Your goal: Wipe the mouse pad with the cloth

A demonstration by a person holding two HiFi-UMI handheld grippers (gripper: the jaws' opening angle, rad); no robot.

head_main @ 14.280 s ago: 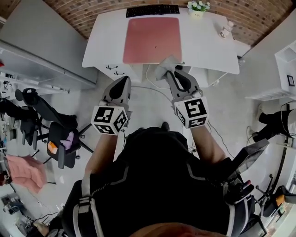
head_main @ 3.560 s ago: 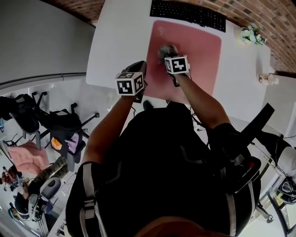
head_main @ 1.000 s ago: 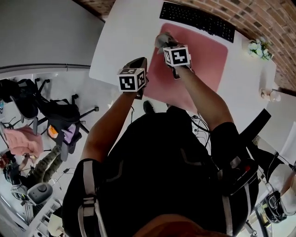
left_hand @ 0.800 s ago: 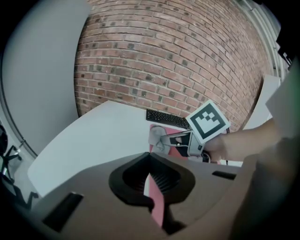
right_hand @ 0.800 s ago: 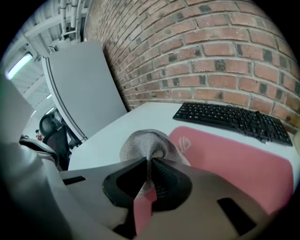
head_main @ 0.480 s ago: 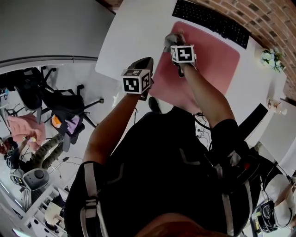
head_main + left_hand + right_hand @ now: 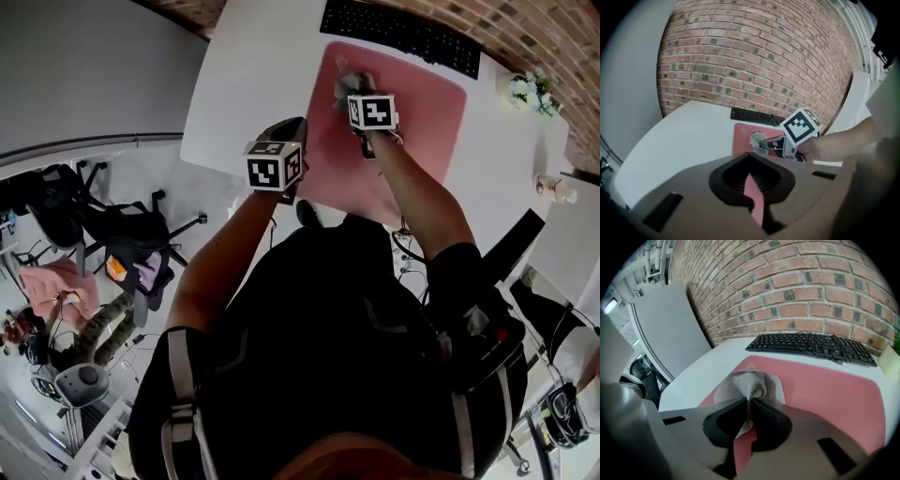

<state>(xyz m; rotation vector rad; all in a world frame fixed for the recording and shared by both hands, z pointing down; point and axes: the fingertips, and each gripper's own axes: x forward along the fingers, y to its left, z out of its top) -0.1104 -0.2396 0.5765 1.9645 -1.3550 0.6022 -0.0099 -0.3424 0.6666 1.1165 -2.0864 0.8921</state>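
Note:
The pink mouse pad [image 7: 417, 103] lies on the white desk [image 7: 253, 75] in front of the keyboard. My right gripper [image 7: 352, 91] is shut on a bunched grey cloth [image 7: 351, 81], which presses on the pad's far left part. In the right gripper view the cloth [image 7: 751, 383] bulges out from between the jaws onto the pad [image 7: 825, 390]. My left gripper [image 7: 292, 129] is shut and holds nothing. It hovers by the pad's left edge near the desk's front. The left gripper view shows the right gripper [image 7: 761, 143] and cloth [image 7: 756, 138] on the pad [image 7: 742, 140].
A black keyboard [image 7: 398, 28] runs along the back of the pad below the brick wall [image 7: 797, 287]. A small flower pot [image 7: 525, 91] and a bottle [image 7: 555, 187] stand at the desk's right. Office chairs [image 7: 122, 234] stand on the floor at left.
The right gripper has slid the cloth a little to the right over the pad's far left part. The left gripper has kept its place by the pad's left edge.

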